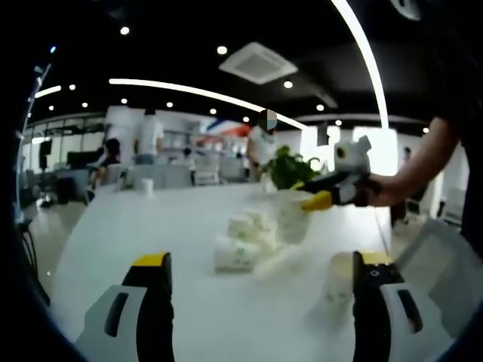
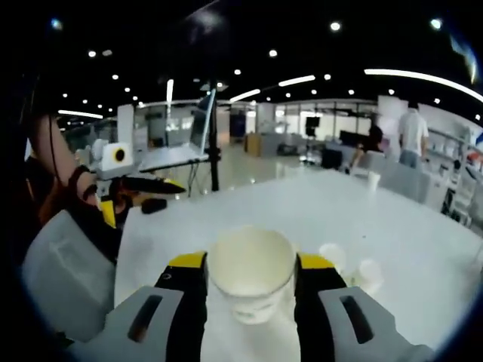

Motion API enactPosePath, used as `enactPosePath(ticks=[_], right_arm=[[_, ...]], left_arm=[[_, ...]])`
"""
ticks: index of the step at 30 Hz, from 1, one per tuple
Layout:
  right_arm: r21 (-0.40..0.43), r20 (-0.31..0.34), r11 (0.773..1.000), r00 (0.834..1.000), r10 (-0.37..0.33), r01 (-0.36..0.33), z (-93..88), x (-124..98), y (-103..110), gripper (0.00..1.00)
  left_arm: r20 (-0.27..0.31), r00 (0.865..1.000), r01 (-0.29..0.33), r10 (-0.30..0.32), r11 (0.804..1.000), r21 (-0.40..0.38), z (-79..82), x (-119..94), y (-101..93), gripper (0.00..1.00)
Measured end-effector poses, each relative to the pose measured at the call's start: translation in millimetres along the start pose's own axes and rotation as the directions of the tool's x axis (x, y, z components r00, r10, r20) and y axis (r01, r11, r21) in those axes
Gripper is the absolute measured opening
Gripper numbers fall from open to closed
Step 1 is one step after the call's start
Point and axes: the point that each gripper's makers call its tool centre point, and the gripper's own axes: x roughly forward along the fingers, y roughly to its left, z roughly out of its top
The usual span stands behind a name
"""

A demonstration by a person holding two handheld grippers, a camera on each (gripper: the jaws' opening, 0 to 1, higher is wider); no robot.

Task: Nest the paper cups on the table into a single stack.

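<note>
Several white paper cups (image 1: 249, 243) lie in a loose pile on the white table (image 1: 166, 226), most on their sides. One more cup (image 1: 336, 277) stands close to my left gripper's right-hand jaw. My left gripper (image 1: 260, 265) is open wide, short of the pile, with nothing in it. My right gripper (image 1: 308, 194) comes in from the right above the pile, shut on a paper cup (image 1: 290, 216). In the right gripper view that held cup (image 2: 251, 277) sits between the jaws of the right gripper (image 2: 251, 264), mouth toward the camera. The left gripper (image 2: 139, 197) shows open at the left.
Two small cups (image 2: 332, 256) stand on the table (image 2: 423, 249) past the held one. A green plant (image 1: 290, 167) is at the far edge, a laptop on a stand (image 2: 189, 139) beyond the table, and a grey chair back (image 2: 60, 264) beside it. People stand in the background.
</note>
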Motion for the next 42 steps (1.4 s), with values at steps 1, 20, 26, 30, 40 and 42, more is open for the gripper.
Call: enactPosePath(ticks=[1,20,26,30,40,42], right_arm=[[0.000,0.003,1.000,1.000,-0.002,0.002,2.3,-2,2,0.42],[-0.020,0.047,0.998,0.997,0.062,-0.061,24.2,-36,50,0.41],[-0.019,0.052,0.996,0.995,0.083,-0.083,27.3,-42,65,0.40],[-0.039,0.034,0.994,0.994,0.105,-0.104,22.8,-45,75,0.40],[-0.028,0.007,0.991,0.991,0.131,-0.131,8.8,-47,87,0.40],[-0.028,0.001,0.990,0.990,0.139,-0.139,5.0,-47,90,0.40]], left_arm=[[-0.002,1.000,-0.002,0.002,1.000,0.002,-0.3,0,0.4,0.98],[-0.045,0.999,-0.019,0.021,0.999,0.049,-2.4,-11,3.8,0.98],[-0.062,0.998,-0.021,0.024,0.998,0.059,-4.1,-11,3.4,0.98],[-0.072,0.997,-0.020,0.024,0.998,0.061,-4.1,-11,3.5,0.98],[-0.090,0.996,-0.022,0.029,0.997,0.075,-3.2,-11,5.2,0.98],[-0.096,0.995,-0.024,0.032,0.997,0.078,-4.1,-11,5.7,0.98]])
